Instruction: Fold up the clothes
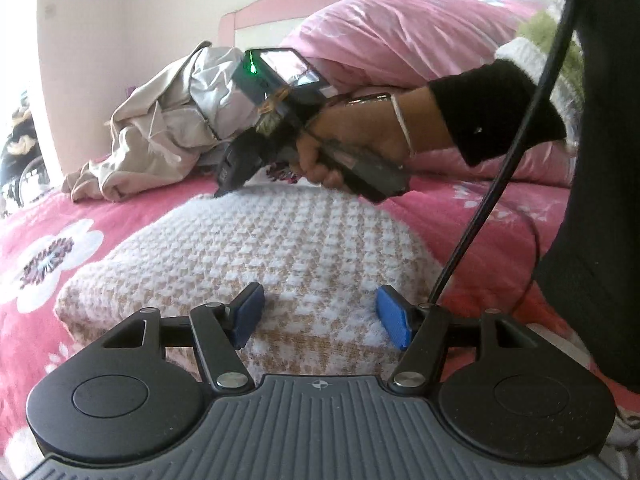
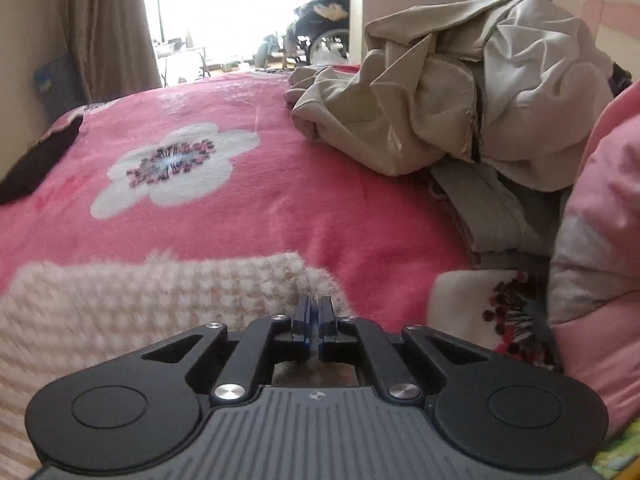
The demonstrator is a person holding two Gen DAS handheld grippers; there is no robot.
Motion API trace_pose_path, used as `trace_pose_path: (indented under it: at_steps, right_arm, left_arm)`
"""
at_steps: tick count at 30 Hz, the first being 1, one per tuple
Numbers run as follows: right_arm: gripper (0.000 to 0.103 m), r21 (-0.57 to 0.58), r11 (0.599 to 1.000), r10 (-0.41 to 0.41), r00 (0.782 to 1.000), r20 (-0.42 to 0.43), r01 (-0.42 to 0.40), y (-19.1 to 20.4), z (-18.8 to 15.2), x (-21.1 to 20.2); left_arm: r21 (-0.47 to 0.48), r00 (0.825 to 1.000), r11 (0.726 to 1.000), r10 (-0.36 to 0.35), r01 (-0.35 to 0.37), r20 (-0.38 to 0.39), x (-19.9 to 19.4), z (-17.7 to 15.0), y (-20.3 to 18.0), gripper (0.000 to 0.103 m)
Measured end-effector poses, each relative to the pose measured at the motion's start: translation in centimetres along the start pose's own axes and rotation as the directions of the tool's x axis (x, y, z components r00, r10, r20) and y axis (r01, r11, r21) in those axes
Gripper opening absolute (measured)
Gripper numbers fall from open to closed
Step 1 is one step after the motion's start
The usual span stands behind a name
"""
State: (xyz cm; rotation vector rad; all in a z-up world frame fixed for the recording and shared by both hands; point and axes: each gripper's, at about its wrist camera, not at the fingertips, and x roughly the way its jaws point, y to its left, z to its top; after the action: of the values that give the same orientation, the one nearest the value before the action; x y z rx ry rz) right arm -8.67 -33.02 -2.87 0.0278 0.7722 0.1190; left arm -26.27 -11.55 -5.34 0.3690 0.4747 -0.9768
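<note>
While the left gripper (image 1: 320,316) is held wide open over the knitted sweater (image 1: 256,248), nothing is gripped. The sweater's corner at 12 o'clock is pinched by the closed right gripper (image 2: 316,320).

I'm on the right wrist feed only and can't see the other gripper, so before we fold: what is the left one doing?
Observer: The left gripper is open over the near part of the knitted sweater, pinching nothing.
Operator: And where on the sweater is my gripper?
Observer: The right gripper is at the far edge, opposite the left one.
Operator: Anything behind me?
Observer: A pink pillow against the pink headboard.
</note>
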Motion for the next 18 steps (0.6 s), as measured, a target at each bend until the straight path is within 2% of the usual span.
trace_pose_path:
  at_steps: [2,4,5,7,9,10,12,15,17,18]
  right_arm:
    - [0.006,0.022,0.998,0.066,0.998,0.022,-0.066,-0.3,0.9,-3.1]
    - [0.007,-0.021,0.984,0.177,0.984,0.014,-0.177,-0.1,0.6,-6.6]
    - [0.007,-0.044,0.972,0.232,0.973,-0.005,-0.232,0.2,0.1,-8.1]
    - [0.007,-0.089,0.944,0.31,0.945,-0.102,-0.319,1.0,-2.0,-9.7]
    - [0.005,-0.122,0.943,0.274,0.931,-0.24,-0.309,1.8,-5.4,-8.4]
    - [0.002,-0.149,0.945,0.246,0.934,-0.26,-0.291,2.2,-7.2,-7.8]
    - [0.002,-0.163,0.949,0.231,0.946,-0.229,-0.271,2.5,-8.1,-7.7]
    - [0.003,-0.128,0.957,0.227,0.948,-0.223,-0.26,2.8,-6.4,-9.3]
    - [0.007,-0.174,0.934,0.277,0.941,-0.196,-0.311,3.3,-5.7,-11.8]
    - [0.007,-0.187,0.919,0.308,0.928,-0.208,-0.347,3.5,-5.8,-12.4]
  left_arm:
    - [0.016,1.0,1.0,0.002,-0.002,-0.01,0.1,0.2,-0.1,0.063]
    - [0.008,1.0,1.0,0.005,-0.005,-0.02,0.0,0.2,0.0,0.063]
    - [-0.006,1.0,1.0,0.006,-0.006,-0.026,-0.1,0.2,0.1,0.063]
    - [-0.012,0.999,1.0,0.011,-0.011,-0.033,-0.1,0.3,0.1,0.063]
    - [-0.005,0.999,1.0,0.012,-0.012,-0.036,-0.1,0.3,0.0,0.063]
    - [-0.003,0.999,1.0,0.011,-0.011,-0.037,0.0,0.3,0.1,0.063]
    - [0.009,0.999,1.0,0.008,-0.007,-0.036,0.1,0.3,-0.2,0.064]
    - [0.04,0.999,0.999,0.012,-0.011,-0.033,0.0,0.6,-0.5,0.064]
    - [0.054,1.0,0.998,0.023,-0.021,-0.022,-0.8,1.2,-0.4,0.063]
    - [0.055,1.0,0.998,0.026,-0.025,-0.013,-1.3,1.4,-0.3,0.063]
